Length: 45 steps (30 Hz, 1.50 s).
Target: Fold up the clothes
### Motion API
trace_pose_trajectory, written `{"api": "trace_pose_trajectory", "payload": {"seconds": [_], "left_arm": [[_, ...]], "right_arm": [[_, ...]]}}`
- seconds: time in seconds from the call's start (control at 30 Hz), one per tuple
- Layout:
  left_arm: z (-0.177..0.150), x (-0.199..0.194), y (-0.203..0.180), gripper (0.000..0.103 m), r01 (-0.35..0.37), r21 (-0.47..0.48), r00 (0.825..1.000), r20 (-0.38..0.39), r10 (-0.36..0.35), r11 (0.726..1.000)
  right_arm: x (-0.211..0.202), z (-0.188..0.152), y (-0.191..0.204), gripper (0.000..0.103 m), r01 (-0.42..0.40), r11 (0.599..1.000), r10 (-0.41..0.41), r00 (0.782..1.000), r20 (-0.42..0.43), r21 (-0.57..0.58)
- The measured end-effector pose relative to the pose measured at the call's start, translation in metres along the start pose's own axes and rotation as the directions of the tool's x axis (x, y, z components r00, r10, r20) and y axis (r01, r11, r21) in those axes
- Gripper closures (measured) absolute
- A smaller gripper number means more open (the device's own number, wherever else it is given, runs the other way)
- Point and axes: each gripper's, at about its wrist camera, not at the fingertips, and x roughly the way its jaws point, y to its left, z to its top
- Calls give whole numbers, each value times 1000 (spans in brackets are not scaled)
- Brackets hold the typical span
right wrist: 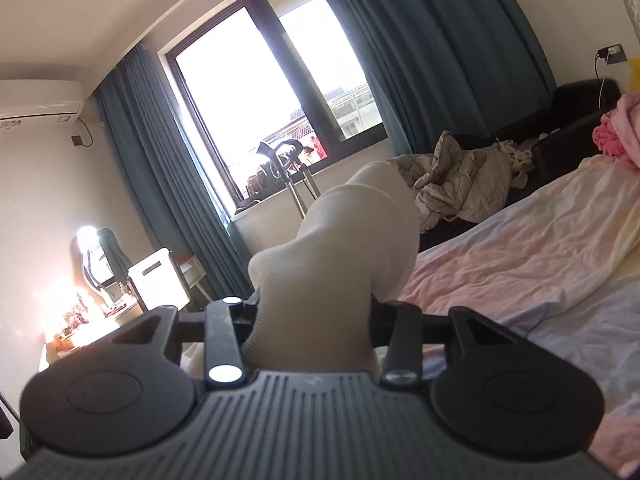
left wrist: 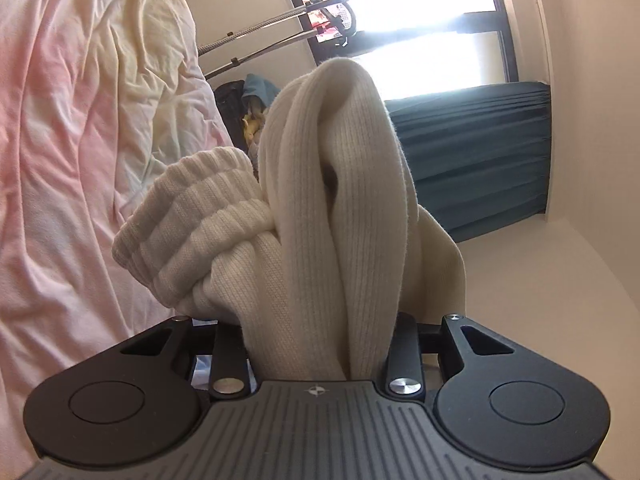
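Cream sweater [left wrist: 320,208] bunched lengthwise, pointing forward out of both claws.

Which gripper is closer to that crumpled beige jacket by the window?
Right. The right gripper faces the beige jacket across the bed; the left gripper doesn't show it at all.

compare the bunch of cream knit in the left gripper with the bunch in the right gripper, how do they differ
The left gripper holds a ribbed knit bunch with a thick cuff showing; the right gripper holds a smoother-looking bunch with no cuff visible. The left bunch is well lit, the right one backlit. Both are cream, clamped between jaws.
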Motion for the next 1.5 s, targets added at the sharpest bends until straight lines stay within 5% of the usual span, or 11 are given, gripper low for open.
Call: {"api": "trace_pose_trajectory", "payload": {"seconds": [0.3,0.6,0.77,0.83,0.93,1.1,1.23,1.37,1.5], "left_arm": [[-85,126,-29,64,28,106,982,-190,-7,994],[-139,256,-10,64,52,190,950,-313,11,980],[-157,307,26,64,31,276,919,-385,81,961],[-164,314,41,64,22,292,905,-412,105,956],[-173,312,52,60,53,345,910,-404,97,937],[-169,307,49,51,29,399,894,-420,154,917],[-161,291,35,21,18,483,877,-429,219,876],[-149,262,14,10,27,557,869,-423,255,830],[-136,220,-15,8,32,690,896,-341,286,723]], "right_arm": [[-57,30,-135,58,150,977,-174,972,161,154],[-52,6,-250,58,269,920,-345,901,263,285],[-28,-25,-321,57,341,838,-447,877,178,426],[-14,-45,-354,57,423,742,-506,862,21,520],[-12,-79,-382,53,471,620,-526,843,-113,627],[-14,-78,-372,51,484,625,-539,835,-109,612],[-29,-78,-369,46,450,578,-539,837,-95,681],[-48,-67,-349,29,519,548,-639,766,-73,656],[-61,-52,-317,28,608,576,-720,694,-12,546]]}}
